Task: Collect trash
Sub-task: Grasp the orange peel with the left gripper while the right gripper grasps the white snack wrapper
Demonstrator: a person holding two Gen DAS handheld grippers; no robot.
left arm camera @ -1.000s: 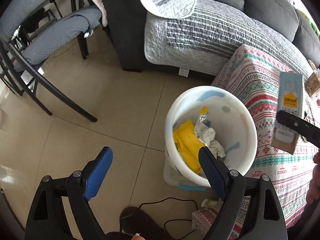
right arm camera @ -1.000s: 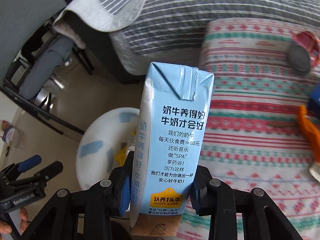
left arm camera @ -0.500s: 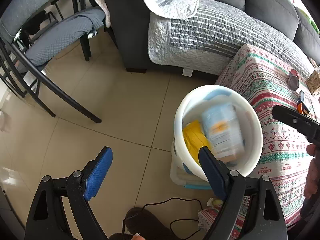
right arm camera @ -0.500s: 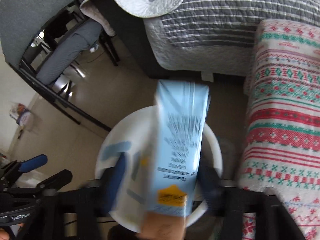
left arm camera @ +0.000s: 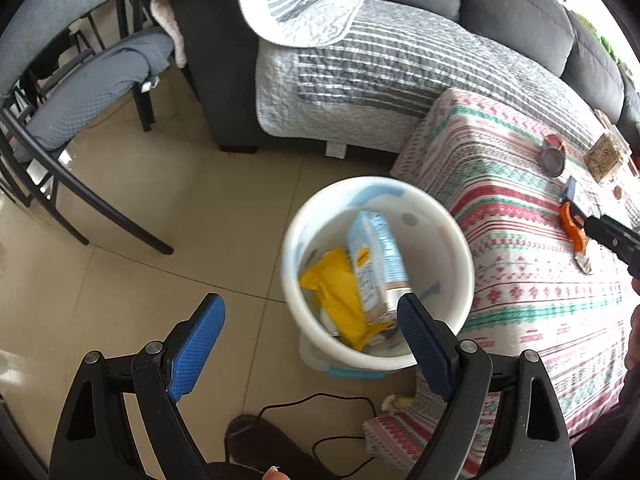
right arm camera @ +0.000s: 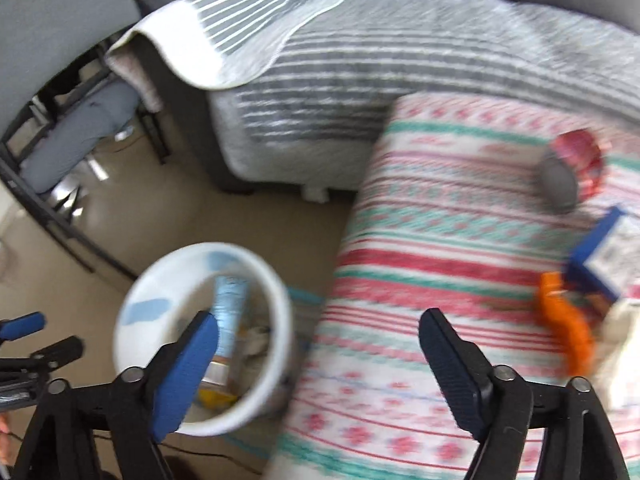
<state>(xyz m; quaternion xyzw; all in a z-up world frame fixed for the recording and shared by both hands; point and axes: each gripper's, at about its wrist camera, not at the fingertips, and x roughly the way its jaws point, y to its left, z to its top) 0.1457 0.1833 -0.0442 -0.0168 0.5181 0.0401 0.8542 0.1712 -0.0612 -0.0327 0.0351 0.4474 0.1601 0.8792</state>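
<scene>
A white trash bin [left arm camera: 448, 236] stands on the floor by the table; it also shows in the right wrist view [right arm camera: 136, 308]. A light blue milk carton [left arm camera: 376, 264] lies inside it on a yellow wrapper [left arm camera: 336, 292], and it shows in the right wrist view too [right arm camera: 230, 308]. My left gripper [left arm camera: 310, 316] is open and empty above the bin's near rim. My right gripper [right arm camera: 318, 330] is open and empty over the table edge. On the table lie a red can [right arm camera: 572, 168], an orange wrapper [right arm camera: 564, 328] and a blue box [right arm camera: 600, 260].
The table has a red and green patterned cloth [left arm camera: 512, 216]. A grey sofa with a striped quilt [left arm camera: 380, 64] stands behind. A black chair [left arm camera: 80, 92] stands at the left. A black cable [left arm camera: 320, 404] lies on the tiled floor near the bin.
My right gripper opened and the milk carton dropped into the bin. The right gripper then swung right, over the table. The left gripper stayed open near the bin.
</scene>
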